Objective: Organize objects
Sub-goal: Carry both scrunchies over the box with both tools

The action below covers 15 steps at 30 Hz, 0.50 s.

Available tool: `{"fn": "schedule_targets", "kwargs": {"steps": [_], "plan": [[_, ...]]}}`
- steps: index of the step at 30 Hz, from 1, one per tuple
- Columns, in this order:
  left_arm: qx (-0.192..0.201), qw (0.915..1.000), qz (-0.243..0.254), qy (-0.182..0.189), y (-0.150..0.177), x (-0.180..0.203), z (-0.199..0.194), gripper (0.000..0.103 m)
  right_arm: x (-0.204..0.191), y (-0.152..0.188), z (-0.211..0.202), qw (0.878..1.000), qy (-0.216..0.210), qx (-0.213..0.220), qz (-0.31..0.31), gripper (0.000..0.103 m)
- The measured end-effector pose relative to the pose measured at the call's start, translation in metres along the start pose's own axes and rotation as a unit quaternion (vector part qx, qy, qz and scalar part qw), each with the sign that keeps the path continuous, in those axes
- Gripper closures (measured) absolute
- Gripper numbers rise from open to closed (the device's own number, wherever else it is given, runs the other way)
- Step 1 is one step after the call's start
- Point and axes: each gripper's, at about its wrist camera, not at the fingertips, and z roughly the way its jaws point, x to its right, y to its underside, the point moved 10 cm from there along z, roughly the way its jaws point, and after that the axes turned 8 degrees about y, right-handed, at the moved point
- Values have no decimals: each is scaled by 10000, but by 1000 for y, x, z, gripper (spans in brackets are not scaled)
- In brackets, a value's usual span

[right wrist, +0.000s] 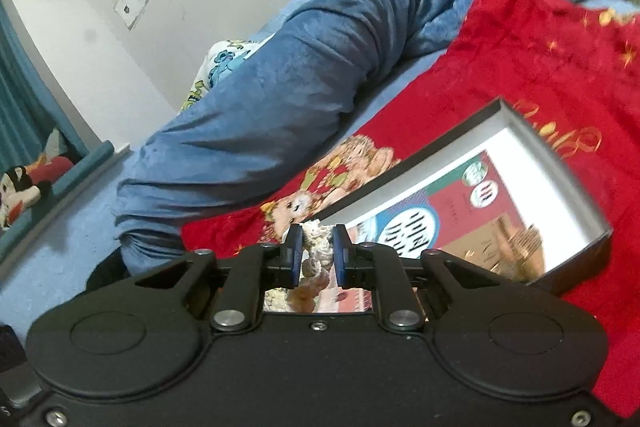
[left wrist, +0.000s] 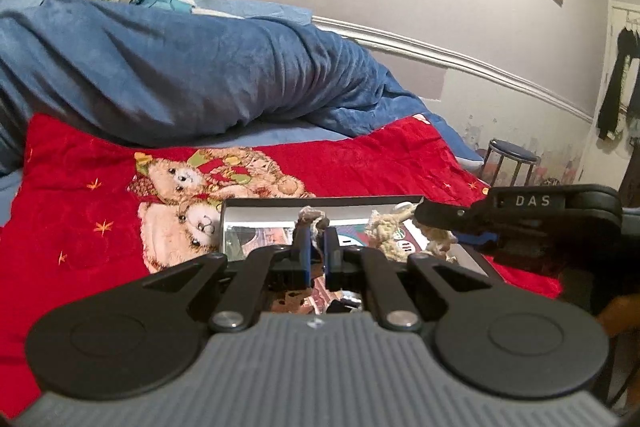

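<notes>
An open shallow box (left wrist: 256, 213) with white walls and a printed colourful bottom lies on the red bear-print cloth (left wrist: 100, 227); it also shows in the right wrist view (right wrist: 556, 167). A frayed beige rope (left wrist: 386, 231) hangs over the box. My left gripper (left wrist: 317, 247) is shut on one end of the rope (left wrist: 314, 217). My right gripper (right wrist: 316, 251) is shut on the other part of the rope (right wrist: 316, 247); it enters the left wrist view from the right (left wrist: 452, 227).
A rolled blue blanket (left wrist: 180, 67) lies behind the red cloth on the bed. A round stool (left wrist: 512, 159) stands by the wall at right. Dark clothes (left wrist: 618, 83) hang on a door. A plush toy (right wrist: 20, 187) lies at far left.
</notes>
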Motion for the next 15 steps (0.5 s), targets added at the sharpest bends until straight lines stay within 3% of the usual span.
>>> {"fn": "schedule_targets", "kwargs": {"steps": [5, 10, 15], "plan": [[12, 9994, -302, 182, -2, -4, 5, 96, -14, 2, 8, 9991, -76, 1, -422, 87], [77, 9987, -313, 397, -13, 3, 22, 96, -22, 5, 17, 9976, -537, -25, -434, 87], [-17, 9980, -339, 537, -18, 12, 39, 96, -17, -1, 17, 9980, -408, 28, -489, 87]]}}
